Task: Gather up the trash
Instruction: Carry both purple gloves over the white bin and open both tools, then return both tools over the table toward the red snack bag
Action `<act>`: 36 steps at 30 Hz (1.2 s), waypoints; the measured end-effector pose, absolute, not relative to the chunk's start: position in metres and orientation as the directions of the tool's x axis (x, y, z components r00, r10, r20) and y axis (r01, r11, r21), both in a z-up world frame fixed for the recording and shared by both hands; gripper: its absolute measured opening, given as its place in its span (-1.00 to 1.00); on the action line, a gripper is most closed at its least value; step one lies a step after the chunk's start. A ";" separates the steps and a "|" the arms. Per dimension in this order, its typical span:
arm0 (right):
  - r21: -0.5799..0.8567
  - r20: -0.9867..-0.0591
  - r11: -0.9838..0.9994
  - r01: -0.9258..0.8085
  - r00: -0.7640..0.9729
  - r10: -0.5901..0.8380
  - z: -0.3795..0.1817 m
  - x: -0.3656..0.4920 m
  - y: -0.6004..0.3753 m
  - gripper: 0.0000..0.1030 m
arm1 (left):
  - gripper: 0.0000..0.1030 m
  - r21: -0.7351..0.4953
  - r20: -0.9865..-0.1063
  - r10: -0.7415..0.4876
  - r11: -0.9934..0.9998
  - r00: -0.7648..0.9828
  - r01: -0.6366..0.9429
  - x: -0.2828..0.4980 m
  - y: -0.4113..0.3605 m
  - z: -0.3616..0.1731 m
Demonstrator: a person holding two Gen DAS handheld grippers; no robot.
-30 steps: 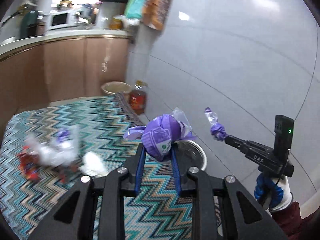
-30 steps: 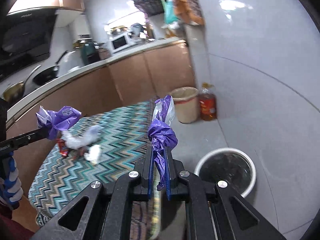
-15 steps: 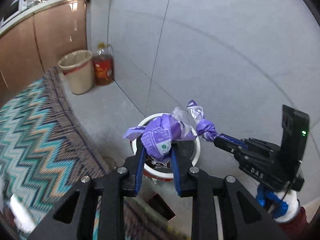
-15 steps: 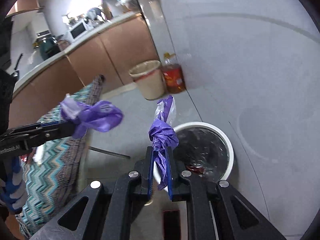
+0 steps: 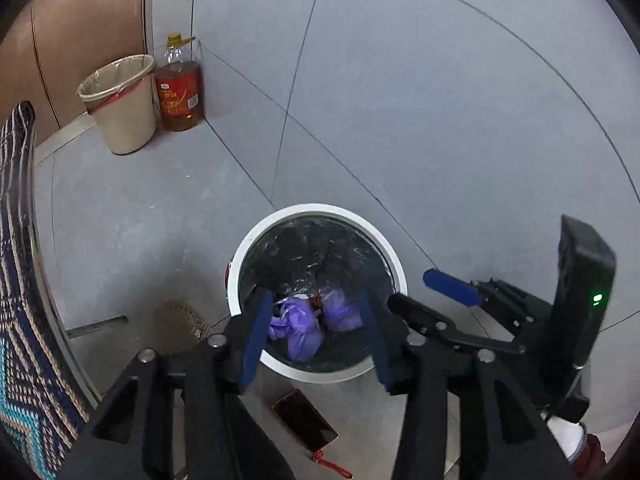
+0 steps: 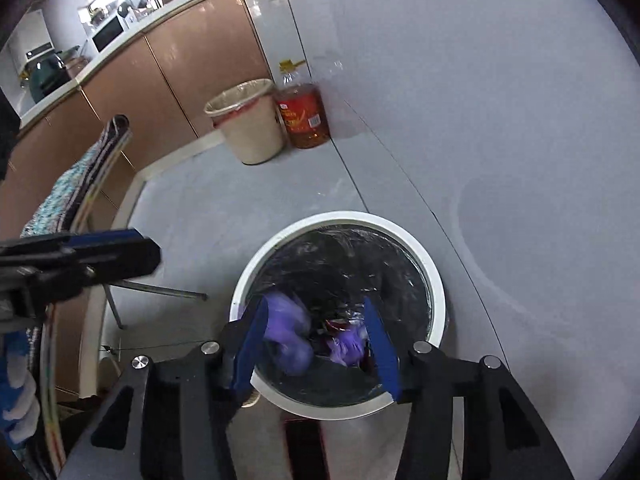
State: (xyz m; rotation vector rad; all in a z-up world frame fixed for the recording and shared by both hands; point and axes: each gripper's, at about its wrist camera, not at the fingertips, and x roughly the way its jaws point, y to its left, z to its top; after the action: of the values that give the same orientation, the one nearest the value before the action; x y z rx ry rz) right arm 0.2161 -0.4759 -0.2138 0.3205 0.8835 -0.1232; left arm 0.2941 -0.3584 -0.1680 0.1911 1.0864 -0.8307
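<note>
A white-rimmed bin with a black liner stands on the grey floor under both grippers. Two crumpled purple wrappers lie inside it. My left gripper hangs over the bin's near rim, its jaws opening, with nothing held between the blue pads. My right gripper is also above the bin, its jaws opening and empty. In the right wrist view one purple wrapper is blurred below the pads and the other lies deeper in. Each gripper shows in the other's view.
A beige lined bin and an oil bottle stand by the wall. A red phone lies on the floor near the white bin. The table with its zigzag cloth is at the left. Brown cabinets run behind.
Both grippers swung from the table down over the white bin and opened. The purple wrappers they held have dropped into the bin.
</note>
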 end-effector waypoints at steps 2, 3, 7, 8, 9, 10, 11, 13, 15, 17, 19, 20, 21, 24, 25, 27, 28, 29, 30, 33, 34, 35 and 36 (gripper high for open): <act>0.225 -0.779 0.944 0.241 0.626 0.026 -0.214 0.214 -0.475 -0.08 | -0.13 -0.253 -0.837 -0.507 0.694 0.208 0.674 0.295 -0.355 -0.164; 0.227 -0.779 0.944 0.241 0.627 0.027 -0.213 0.213 -0.475 -0.08 | -0.13 -0.253 -0.834 -0.510 0.694 0.211 0.674 0.293 -0.352 -0.161; 0.228 -0.774 0.945 0.234 0.632 0.030 -0.202 0.204 -0.468 -0.08 | -0.13 -0.241 -0.819 -0.521 0.691 0.239 0.681 0.288 -0.338 -0.146; 0.229 -0.770 0.946 0.230 0.637 0.031 -0.197 0.200 -0.466 -0.08 | -0.13 -0.237 -0.813 -0.526 0.691 0.249 0.683 0.286 -0.334 -0.140; 0.231 -0.766 0.946 0.228 0.643 0.032 -0.192 0.203 -0.462 -0.08 | -0.13 -0.235 -0.806 -0.532 0.691 0.261 0.683 0.282 -0.328 -0.133; 0.233 -0.760 0.946 0.226 0.649 0.033 -0.187 0.202 -0.460 -0.08 | -0.13 -0.234 -0.801 -0.536 0.691 0.268 0.683 0.279 -0.323 -0.128; 0.235 -0.751 0.947 0.220 0.659 0.033 -0.179 0.197 -0.457 -0.08 | -0.13 -0.233 -0.794 -0.541 0.692 0.277 0.684 0.275 -0.317 -0.121; 0.235 -0.735 0.949 0.212 0.678 0.030 -0.165 0.192 -0.451 -0.08 | -0.13 -0.224 -0.778 -0.550 0.694 0.303 0.684 0.265 -0.303 -0.107; 0.236 -0.710 0.952 0.196 0.704 0.031 -0.146 0.183 -0.442 -0.08 | -0.13 -0.222 -0.762 -0.560 0.698 0.326 0.681 0.255 -0.289 -0.093; 0.232 -0.687 0.956 0.182 0.726 0.029 -0.129 0.175 -0.434 -0.07 | -0.13 -0.222 -0.746 -0.570 0.701 0.345 0.677 0.245 -0.275 -0.080; 0.227 -0.658 0.960 0.162 0.752 0.028 -0.108 0.164 -0.423 -0.03 | -0.09 -0.214 -0.727 -0.575 0.708 0.374 0.673 0.235 -0.258 -0.066; 0.223 -0.642 0.963 0.150 0.766 0.029 -0.097 0.158 -0.417 -0.03 | -0.07 -0.210 -0.720 -0.577 0.711 0.386 0.671 0.231 -0.251 -0.060; 0.221 -0.633 0.965 0.143 0.773 0.030 -0.092 0.155 -0.413 -0.02 | -0.03 -0.207 -0.708 -0.580 0.715 0.403 0.667 0.225 -0.240 -0.053; 0.208 -0.591 0.972 0.107 0.806 0.037 -0.064 0.141 -0.395 0.00 | 0.00 -0.211 -0.683 -0.589 0.725 0.432 0.656 0.213 -0.213 -0.038; 0.204 -0.577 0.974 0.095 0.816 0.041 -0.057 0.138 -0.389 0.02 | 0.00 -0.212 -0.673 -0.592 0.730 0.445 0.650 0.208 -0.202 -0.033; 0.193 -0.549 0.979 0.069 0.834 0.050 -0.040 0.131 -0.376 0.03 | 0.00 -0.213 -0.651 -0.592 0.744 0.475 0.634 0.200 -0.177 -0.022; 0.186 -0.536 0.981 0.055 0.843 0.055 -0.033 0.128 -0.368 0.04 | 0.01 -0.214 -0.642 -0.590 0.751 0.490 0.625 0.195 -0.165 -0.019; 0.175 -0.519 0.984 0.036 0.853 0.061 -0.023 0.124 -0.358 0.04 | 0.01 -0.213 -0.634 -0.588 0.758 0.503 0.617 0.192 -0.156 -0.015; 0.168 -0.507 0.986 0.023 0.859 0.066 -0.017 0.122 -0.351 0.04 | 0.01 -0.210 -0.621 -0.583 0.767 0.523 0.606 0.187 -0.142 -0.010; 0.147 -0.468 0.989 -0.022 0.879 0.089 0.003 0.115 -0.328 0.06 | 0.01 -0.193 -0.587 -0.559 0.799 0.586 0.569 0.171 -0.104 0.002; 0.142 -0.456 0.989 -0.036 0.885 0.097 0.008 0.113 -0.321 0.07 | 0.02 -0.192 -0.574 -0.551 0.809 0.605 0.555 0.166 -0.090 0.007; 0.137 -0.443 0.989 -0.055 0.890 0.110 0.014 0.110 -0.313 0.08 | 0.02 -0.192 -0.565 -0.543 0.819 0.622 0.540 0.162 -0.078 0.010; 0.135 -0.436 0.989 -0.067 0.892 0.120 0.018 0.109 -0.307 0.09 | 0.03 -0.193 -0.555 -0.534 0.829 0.638 0.526 0.158 -0.066 0.012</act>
State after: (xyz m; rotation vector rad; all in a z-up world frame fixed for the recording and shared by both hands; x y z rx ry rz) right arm 0.1086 -0.3074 0.0177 0.1172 0.4591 0.0971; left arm 0.1576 -0.0664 0.0123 -0.0140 0.6381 -0.6048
